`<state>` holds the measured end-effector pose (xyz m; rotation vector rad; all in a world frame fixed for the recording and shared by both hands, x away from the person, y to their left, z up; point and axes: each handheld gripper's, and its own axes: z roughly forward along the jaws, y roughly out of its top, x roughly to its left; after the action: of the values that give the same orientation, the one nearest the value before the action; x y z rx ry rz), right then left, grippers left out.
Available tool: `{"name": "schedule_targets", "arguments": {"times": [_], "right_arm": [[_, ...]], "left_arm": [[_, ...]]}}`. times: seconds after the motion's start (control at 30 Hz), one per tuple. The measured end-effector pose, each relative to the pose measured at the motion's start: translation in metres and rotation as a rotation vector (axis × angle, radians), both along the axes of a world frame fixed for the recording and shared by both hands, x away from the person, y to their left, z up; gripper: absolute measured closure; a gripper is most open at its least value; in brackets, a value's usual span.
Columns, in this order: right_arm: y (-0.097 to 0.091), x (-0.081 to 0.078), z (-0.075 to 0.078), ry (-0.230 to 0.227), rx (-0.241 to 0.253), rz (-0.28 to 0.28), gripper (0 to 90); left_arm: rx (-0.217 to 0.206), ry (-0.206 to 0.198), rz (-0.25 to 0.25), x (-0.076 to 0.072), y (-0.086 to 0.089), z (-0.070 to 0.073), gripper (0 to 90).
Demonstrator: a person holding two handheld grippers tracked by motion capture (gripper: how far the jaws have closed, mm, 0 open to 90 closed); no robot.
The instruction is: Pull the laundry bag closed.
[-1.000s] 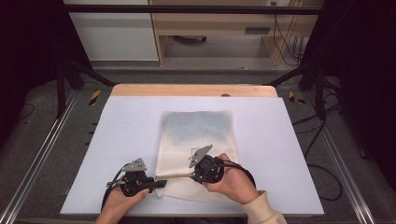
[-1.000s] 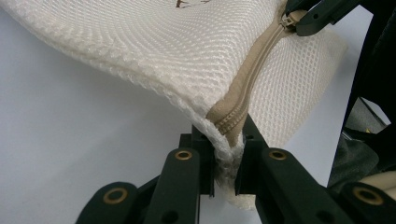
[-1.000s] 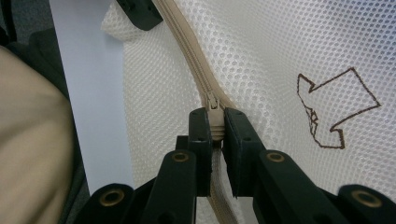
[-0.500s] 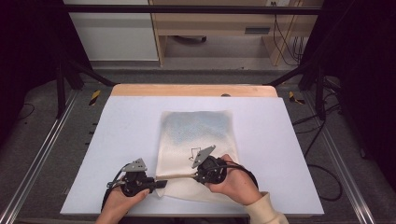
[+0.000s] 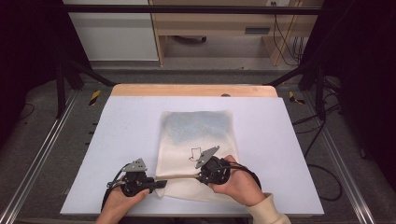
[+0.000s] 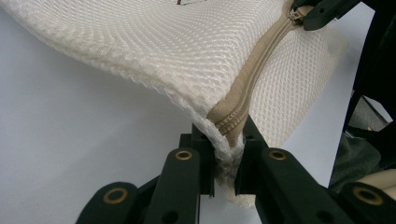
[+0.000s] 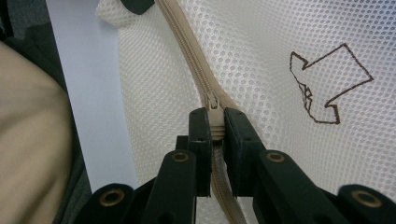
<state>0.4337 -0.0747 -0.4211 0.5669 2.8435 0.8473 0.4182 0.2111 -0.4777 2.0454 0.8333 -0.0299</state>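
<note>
A cream mesh bag (image 5: pixel 196 133) lies flat on the white table (image 5: pixel 116 140), with a beige zipper (image 5: pixel 180 178) along its near edge. My left gripper (image 5: pixel 161 183) is shut on the bag's near left corner, at the zipper's end; in the left gripper view (image 6: pixel 225 154) the mesh and zipper tape (image 6: pixel 247 79) are pinched between the jaws. My right gripper (image 5: pixel 199 176) is shut on the zipper pull (image 7: pixel 212 105), seen in the right gripper view (image 7: pixel 215 123). A brown arrow outline (image 7: pixel 327 84) is drawn on the mesh beside it.
Bare white tabletop surrounds the bag on the left, right and far sides. A wooden strip (image 5: pixel 194 90) runs along the table's far edge. Metal rails (image 5: pixel 42 154) flank the table, and cables (image 5: pixel 327 172) lie on the floor to the right.
My right gripper has edged slightly to the right along the zipper. The left gripper has stayed put, still on the corner.
</note>
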Motion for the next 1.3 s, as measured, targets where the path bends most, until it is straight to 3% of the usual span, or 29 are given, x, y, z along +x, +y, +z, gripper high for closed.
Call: {"name": "schedule_targets", "arguments": {"times": [1.3], "right_arm": [[-0.016,-0.004,-0.002,-0.001,0.017,-0.032,82.0]], "left_arm": [[0.013,-0.009,-0.009,0.0,-0.005,-0.002,81.5]]}}
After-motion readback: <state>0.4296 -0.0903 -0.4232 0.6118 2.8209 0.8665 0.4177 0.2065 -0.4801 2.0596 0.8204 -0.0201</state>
